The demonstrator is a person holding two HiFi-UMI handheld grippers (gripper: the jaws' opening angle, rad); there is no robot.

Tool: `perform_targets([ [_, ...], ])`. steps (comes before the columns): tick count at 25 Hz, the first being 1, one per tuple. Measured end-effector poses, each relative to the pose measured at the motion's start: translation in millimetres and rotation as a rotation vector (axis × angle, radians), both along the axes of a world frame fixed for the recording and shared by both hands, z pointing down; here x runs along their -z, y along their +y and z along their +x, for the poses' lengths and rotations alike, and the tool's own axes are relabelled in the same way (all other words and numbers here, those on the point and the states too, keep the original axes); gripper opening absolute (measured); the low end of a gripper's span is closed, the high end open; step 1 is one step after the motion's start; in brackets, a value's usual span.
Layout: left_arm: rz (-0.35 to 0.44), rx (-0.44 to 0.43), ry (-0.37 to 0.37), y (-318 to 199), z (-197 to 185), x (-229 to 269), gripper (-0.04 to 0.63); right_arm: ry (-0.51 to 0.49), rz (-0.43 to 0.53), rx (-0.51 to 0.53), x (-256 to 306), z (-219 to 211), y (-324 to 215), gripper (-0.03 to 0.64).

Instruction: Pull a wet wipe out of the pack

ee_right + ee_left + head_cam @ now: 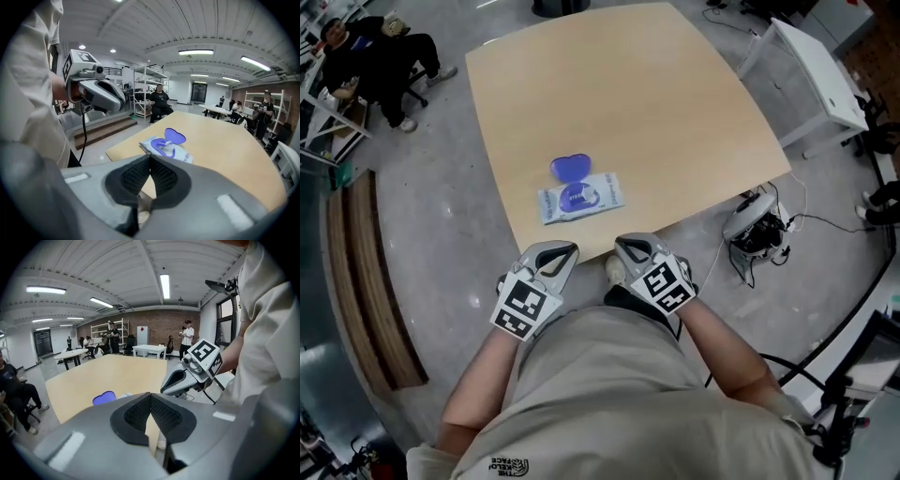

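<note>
A wet wipe pack (581, 198) lies flat near the front edge of the light wood table (619, 103), its blue lid (570, 167) flipped open toward the far side. In the right gripper view the pack (167, 148) and open lid (175, 136) lie just beyond the jaws. Only the lid (104, 398) clearly shows in the left gripper view. My left gripper (562, 249) and right gripper (625, 246) hover side by side at the table's near edge, short of the pack. Both have their jaws together, with nothing between them.
A white table (816, 66) stands at the far right. A cabled device (755, 225) sits on the floor by the table's right corner. A seated person (370, 52) is at the far left, and a low wooden step (370, 281) runs along the left.
</note>
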State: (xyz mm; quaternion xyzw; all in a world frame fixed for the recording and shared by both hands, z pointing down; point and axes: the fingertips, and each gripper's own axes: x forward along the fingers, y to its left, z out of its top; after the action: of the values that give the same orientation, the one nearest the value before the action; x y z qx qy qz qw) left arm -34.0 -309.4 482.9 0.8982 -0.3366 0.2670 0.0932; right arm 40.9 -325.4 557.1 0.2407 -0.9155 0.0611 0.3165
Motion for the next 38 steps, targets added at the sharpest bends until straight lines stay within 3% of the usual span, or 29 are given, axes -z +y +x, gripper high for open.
perform_targets([
  [9,-0.069,-0.014,-0.266,-87,19,-65,0.047,0.06,-0.046,0.075,-80,9,-85,0.002],
  [17,-0.119,-0.102,-0.486,-157,55,-131,0.101,0.087,-0.084,0.127,-145,32,-138,0.002],
  [27,-0.166,-0.27,-0.762,-167,39,-175,0.172,0.087,-0.104,0.168,-144,8,-129,0.002],
  [31,-0.214,-0.347,-0.835,-158,36,-187,0.165,0.094,-0.09,0.174,-141,3,-126,0.002],
  [34,-0.224,-0.37,-0.862,-154,34,-189,0.106,0.098,-0.083,0.174,-140,2,-124,0.002],
  [36,-0.216,-0.363,-0.851,-153,36,-184,0.026,0.101,-0.079,0.176,-140,0,-123,0.002],
  [38,-0.21,-0.354,-0.842,-153,34,-178,0.011,0.103,-0.076,0.178,-139,-2,-122,0.002],
])
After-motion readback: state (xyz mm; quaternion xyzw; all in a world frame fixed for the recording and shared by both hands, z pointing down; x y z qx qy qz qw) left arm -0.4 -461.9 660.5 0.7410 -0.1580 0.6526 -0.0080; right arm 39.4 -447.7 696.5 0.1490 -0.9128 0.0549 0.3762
